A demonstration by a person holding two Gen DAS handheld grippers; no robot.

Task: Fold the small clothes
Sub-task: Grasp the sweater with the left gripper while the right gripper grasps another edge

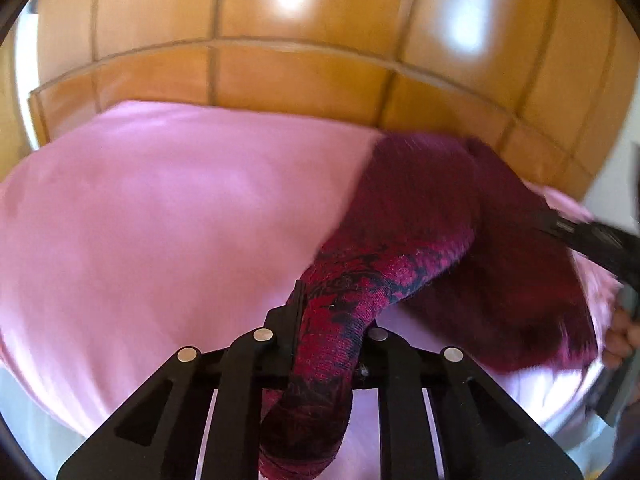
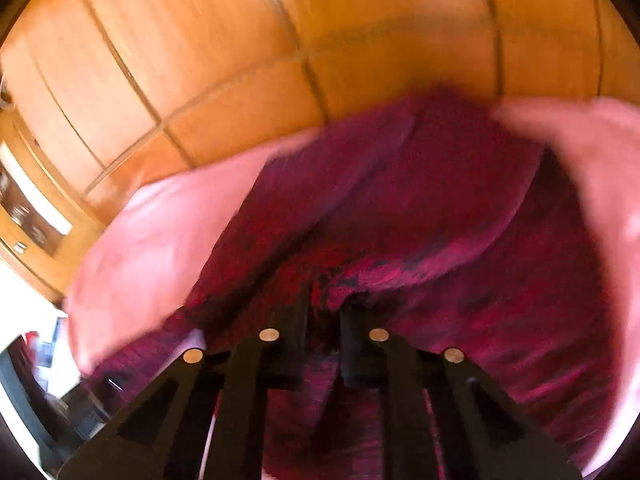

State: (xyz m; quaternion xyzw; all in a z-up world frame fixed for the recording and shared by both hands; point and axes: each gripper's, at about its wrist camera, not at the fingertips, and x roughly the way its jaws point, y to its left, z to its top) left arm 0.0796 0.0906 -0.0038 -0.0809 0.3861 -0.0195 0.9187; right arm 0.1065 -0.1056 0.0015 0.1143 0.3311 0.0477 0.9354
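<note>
A dark red knitted garment [image 1: 420, 216] with black pattern hangs over a pink sheet [image 1: 160, 220]. My left gripper [image 1: 332, 312] is shut on a bunched edge of it, with cloth trailing down between the fingers. My right gripper [image 2: 324, 316] is shut on another part of the same garment [image 2: 440, 220], which fills that blurred view. The right gripper also shows at the right edge of the left wrist view [image 1: 576, 232], at the garment's far side. The garment is held up between both grippers.
The pink sheet [image 2: 152, 232] covers a bed. A glossy wooden headboard and panelled wall [image 1: 300, 68] stand behind it. A wooden cabinet [image 2: 28, 208] is at the left of the right wrist view. A hand [image 1: 622, 336] shows at the right edge.
</note>
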